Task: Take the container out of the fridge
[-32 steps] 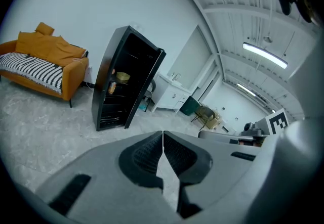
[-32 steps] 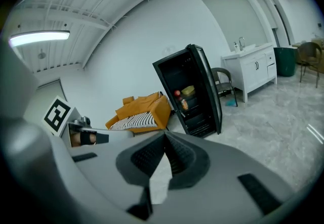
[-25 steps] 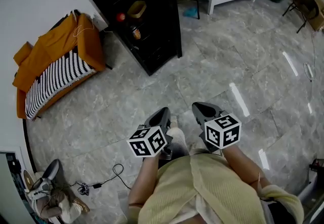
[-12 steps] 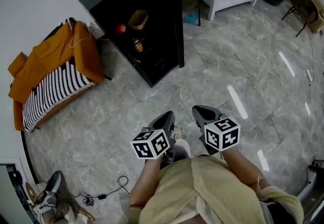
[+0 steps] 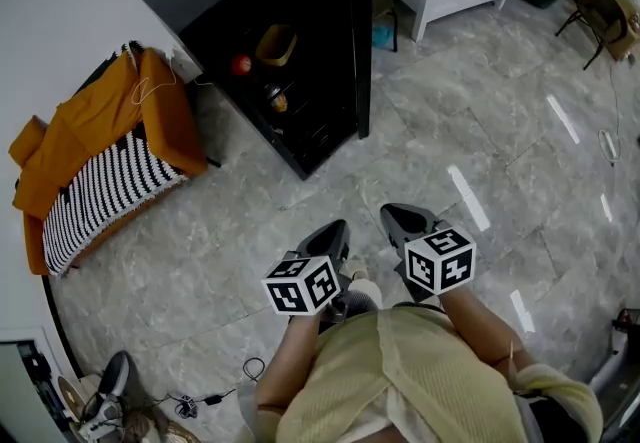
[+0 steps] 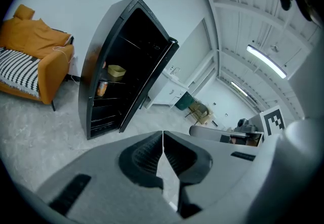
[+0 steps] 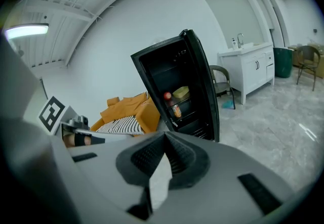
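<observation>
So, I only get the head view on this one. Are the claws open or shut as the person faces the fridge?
Observer: The left gripper view shows the left claw shut, with nothing in it.
Operator: And the right?
Observer: The right claw is shut and empty too, in its own view.
Operator: Is the container level with the jar?
Observer: No. Side-on in the left gripper view, the yellow container sits higher than the jar.
</observation>
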A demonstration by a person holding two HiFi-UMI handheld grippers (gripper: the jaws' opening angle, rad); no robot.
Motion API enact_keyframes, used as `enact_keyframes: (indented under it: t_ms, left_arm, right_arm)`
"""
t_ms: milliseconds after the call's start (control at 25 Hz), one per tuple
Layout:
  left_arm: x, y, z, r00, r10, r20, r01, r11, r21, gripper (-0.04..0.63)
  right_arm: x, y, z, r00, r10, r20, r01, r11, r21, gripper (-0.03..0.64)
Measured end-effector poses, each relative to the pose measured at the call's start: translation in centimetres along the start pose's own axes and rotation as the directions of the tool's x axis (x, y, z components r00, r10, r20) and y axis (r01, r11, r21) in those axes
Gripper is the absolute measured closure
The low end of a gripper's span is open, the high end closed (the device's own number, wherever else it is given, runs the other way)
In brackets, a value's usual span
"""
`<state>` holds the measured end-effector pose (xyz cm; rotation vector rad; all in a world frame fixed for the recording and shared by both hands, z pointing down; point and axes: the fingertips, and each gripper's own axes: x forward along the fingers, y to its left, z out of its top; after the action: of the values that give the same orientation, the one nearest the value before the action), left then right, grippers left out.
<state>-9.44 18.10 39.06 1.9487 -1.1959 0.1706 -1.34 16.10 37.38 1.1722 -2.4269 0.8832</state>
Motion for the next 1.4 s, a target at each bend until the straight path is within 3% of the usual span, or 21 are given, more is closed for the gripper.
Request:
enact_keyframes:
  t_ms: [480,800,1120,1400]
  left_arm:
    - [1.3,3.2,1.6,0.999,0.027,-0.026,-0.024,0.991,0.129,0.569]
    - [2.5,4.0,4.0,0.995,0.094,0.021,-0.096,0.958,0.27,0.569]
    - [5.4,5.8,5.6,0.987,0.16,0.012,-0.158,0.958,0.239,0.569]
    - [9.4,7.4,6.3,0.975,0.218,-0.052,-0.194,0.938,0.287,0.569]
  right_arm:
    - [2.0,-0.9,2.1,0.998,-0.044,0.035,0.043,0.999,0.019,0.589]
    - [5.0,-2.2,3.5,1.0,-0.007,0.027,0.006,1.0,0.023,0.589]
    - [8.0,-3.9,5.7,0.998,0.057,-0.027,-0.058,0.998,-0.034,0.589]
    - [10.0,-6.9,7.1,0.995,0.082,-0.05,-0.084,0.995,-0.049,0.589]
